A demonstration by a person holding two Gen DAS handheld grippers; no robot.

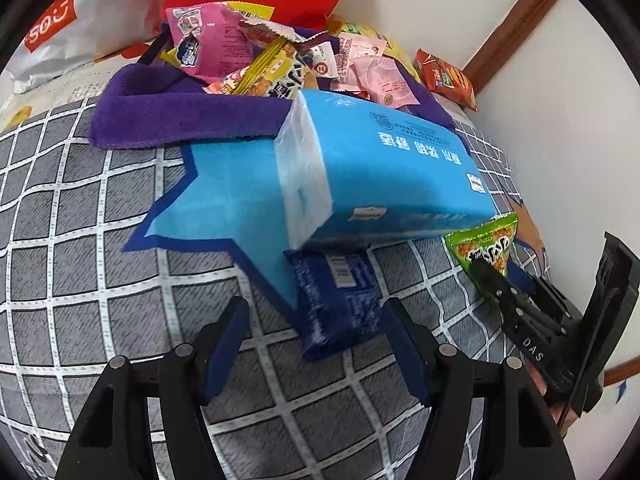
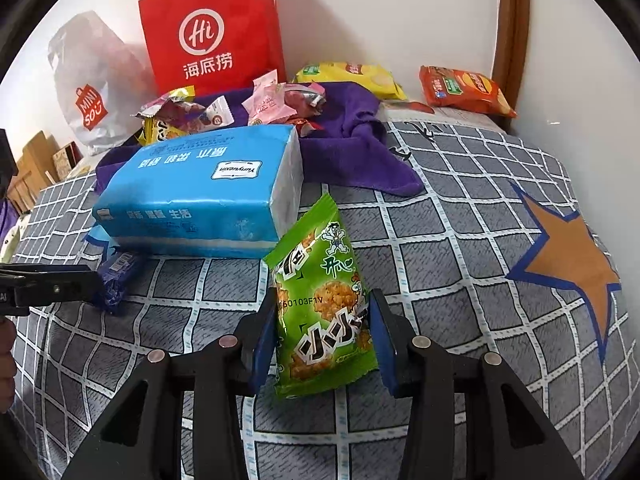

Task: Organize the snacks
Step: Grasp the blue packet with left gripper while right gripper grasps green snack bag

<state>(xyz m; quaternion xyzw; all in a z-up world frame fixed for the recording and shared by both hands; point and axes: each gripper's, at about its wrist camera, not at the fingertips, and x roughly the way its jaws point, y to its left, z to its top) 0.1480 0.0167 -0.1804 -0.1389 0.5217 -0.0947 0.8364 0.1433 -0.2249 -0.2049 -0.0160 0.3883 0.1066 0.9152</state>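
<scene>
The snacks lay on a bed (image 2: pixel 460 216) under a grey checked cover with star patches. At the back, against the wall, stood a red paper bag (image 2: pixel 212 28) and, to its left, a white plastic bag (image 2: pixel 92 92); what either held could not be seen. A purple towel (image 1: pixel 168 108) was spread in front of the red bag, its near edge rolled up, and a heap of small wrapped snacks (image 1: pixel 280 60), pink, white and yellow, lay on it. Beyond the towel, by the wall, lay a yellow chip bag (image 2: pixel 352 76) and an orange chip bag (image 2: pixel 464 90).

A blue tissue pack (image 2: pixel 200 196) lay just in front of the towel, partly on a blue star patch (image 1: pixel 224 200). A dark blue packet (image 1: pixel 336 304) lay on the cover with its far end under the tissue pack's near edge. The left gripper (image 1: pixel 316 344) was released, its jaws standing wide on either side of that packet's near end, the pads clear of it.

The right gripper (image 2: pixel 324 340) grasped a green packet (image 2: pixel 320 296) by its lower half, both pads against its sides. The packet's top corner reached to just beside the tissue pack's end.
</scene>
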